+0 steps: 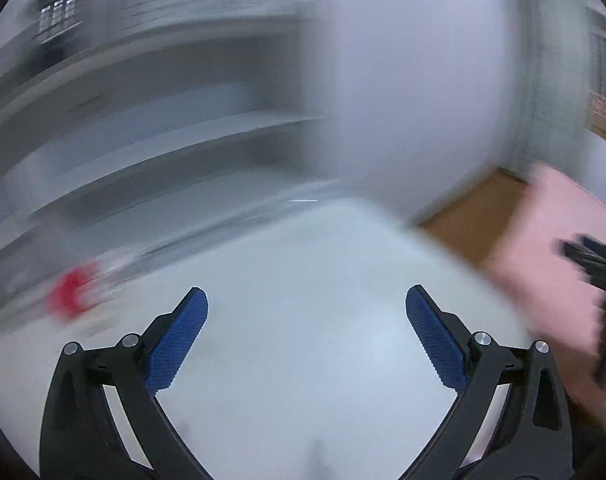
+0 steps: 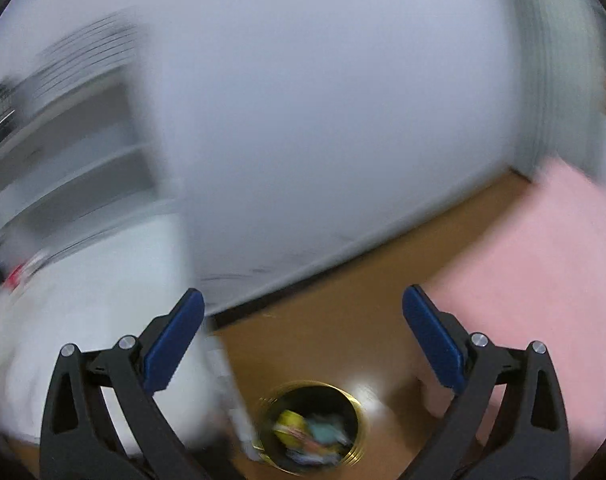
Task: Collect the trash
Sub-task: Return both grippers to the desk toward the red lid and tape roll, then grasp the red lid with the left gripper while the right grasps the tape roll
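Both views are smeared with motion blur, so only broad shapes can be read. The left gripper [image 1: 306,304], black-armed with blue ribbed pads, has its jaws spread wide with nothing between them, above a smooth white bench [image 1: 303,280] whose right edge drops off toward an orange-brown wooden floor [image 1: 475,216]. At the far left of the bench lies a small red and white object [image 1: 73,290], too blurred to identify. Behind the bench stands a set of pale grey open shelves [image 1: 163,120], and a plain white wall [image 1: 415,80] fills the middle of the room. A large flat pink surface [image 1: 555,248] spreads along the right, touching the floor; a dark blurred thing crosses its right edge.

The right gripper [image 2: 303,304], built the same way, also has its jaws fully spread and empty. It looks down past the bench edge at a round gold-rimmed waste bin [image 2: 357,404] standing on the floor just beside the bench. Inside it lies mixed trash [image 2: 311,434] in yellow, teal and white; the pieces cannot be told apart.
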`<state>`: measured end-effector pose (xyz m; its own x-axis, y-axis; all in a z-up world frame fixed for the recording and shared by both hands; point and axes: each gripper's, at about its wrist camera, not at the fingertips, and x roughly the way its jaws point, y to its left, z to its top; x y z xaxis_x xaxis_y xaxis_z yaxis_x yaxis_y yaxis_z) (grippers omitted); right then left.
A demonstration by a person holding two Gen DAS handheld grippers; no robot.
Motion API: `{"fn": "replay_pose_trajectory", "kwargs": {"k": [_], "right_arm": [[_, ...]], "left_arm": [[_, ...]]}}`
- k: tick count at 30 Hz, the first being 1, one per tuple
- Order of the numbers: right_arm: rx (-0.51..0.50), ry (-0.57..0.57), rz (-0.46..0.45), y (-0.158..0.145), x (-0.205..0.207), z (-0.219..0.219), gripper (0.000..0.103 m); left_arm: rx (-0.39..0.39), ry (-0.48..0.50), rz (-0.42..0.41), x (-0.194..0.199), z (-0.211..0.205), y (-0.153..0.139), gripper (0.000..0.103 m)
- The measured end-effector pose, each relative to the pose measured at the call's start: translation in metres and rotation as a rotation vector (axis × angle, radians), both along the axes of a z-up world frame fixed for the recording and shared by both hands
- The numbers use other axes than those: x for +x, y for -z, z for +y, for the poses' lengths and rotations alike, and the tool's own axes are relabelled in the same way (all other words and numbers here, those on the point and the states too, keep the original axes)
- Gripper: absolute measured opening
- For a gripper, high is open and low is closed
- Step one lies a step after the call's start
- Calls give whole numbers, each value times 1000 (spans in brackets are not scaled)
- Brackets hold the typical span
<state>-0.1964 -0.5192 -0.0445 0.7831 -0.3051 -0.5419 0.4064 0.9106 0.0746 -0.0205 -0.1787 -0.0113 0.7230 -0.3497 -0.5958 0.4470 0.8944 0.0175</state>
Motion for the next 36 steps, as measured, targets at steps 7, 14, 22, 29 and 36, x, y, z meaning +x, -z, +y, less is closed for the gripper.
{"fn": "replay_pose_trajectory", "kwargs": {"k": [7, 14, 22, 29, 36], "right_arm": [[52, -546, 24, -6, 150, 166, 94], [41, -883, 212, 25, 269, 303, 82], [-47, -1001, 357, 64, 318, 386, 73], [-98, -1010, 391, 73, 334, 408, 57], [-57, -968, 367, 70, 331, 393, 47]], "left_arm": [[0, -390, 159, 33, 176, 31, 96], [12, -435, 223, 65, 222, 36, 96], [37, -395, 260, 107, 234, 63, 96], [17, -393, 262, 130, 243, 67, 96], [15, -334, 266, 159, 219, 72, 96]]}}
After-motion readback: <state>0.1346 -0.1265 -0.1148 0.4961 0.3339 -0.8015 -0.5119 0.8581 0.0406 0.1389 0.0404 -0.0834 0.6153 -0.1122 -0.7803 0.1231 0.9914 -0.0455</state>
